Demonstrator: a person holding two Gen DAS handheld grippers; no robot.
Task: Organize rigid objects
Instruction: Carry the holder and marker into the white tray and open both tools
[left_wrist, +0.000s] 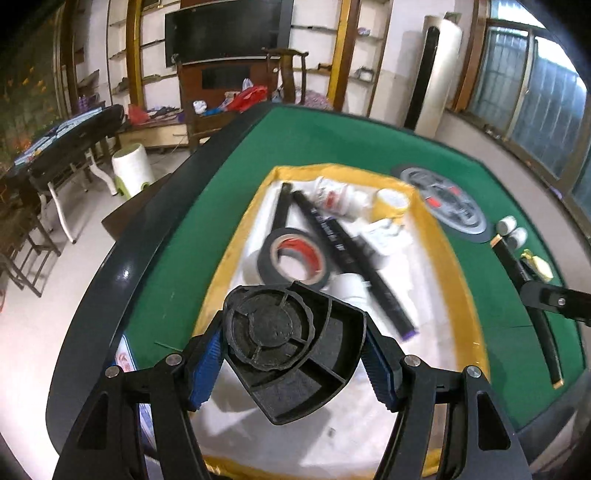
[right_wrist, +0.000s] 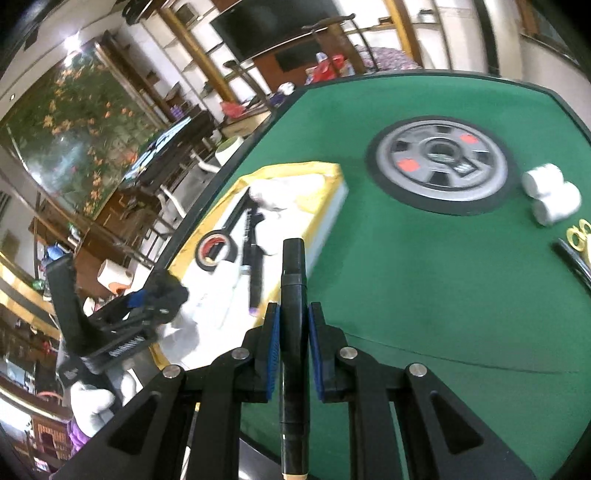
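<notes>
My left gripper (left_wrist: 291, 350) is shut on a black fan-shaped plastic part (left_wrist: 273, 328) with a round ribbed hub, blue pads pressing both of its sides. It hangs over the near end of a white tray with a yellow rim (left_wrist: 236, 236) on the green table. In the tray lie a black tape roll (left_wrist: 295, 258), a long black tube (left_wrist: 351, 254), a white bottle (left_wrist: 336, 197) and a yellow tape roll (left_wrist: 391, 206). My right gripper (right_wrist: 293, 317) is shut on a black marker pen (right_wrist: 293, 280) that points forward over the felt, right of the tray (right_wrist: 332, 184).
A grey round disc (right_wrist: 439, 162) is set in the table's middle. Two white rolls (right_wrist: 550, 195), yellow rings (right_wrist: 578, 236) and a black stick (right_wrist: 572, 258) lie at the right. The table's dark raised edge (left_wrist: 122, 266) runs along the left, with floor and furniture beyond.
</notes>
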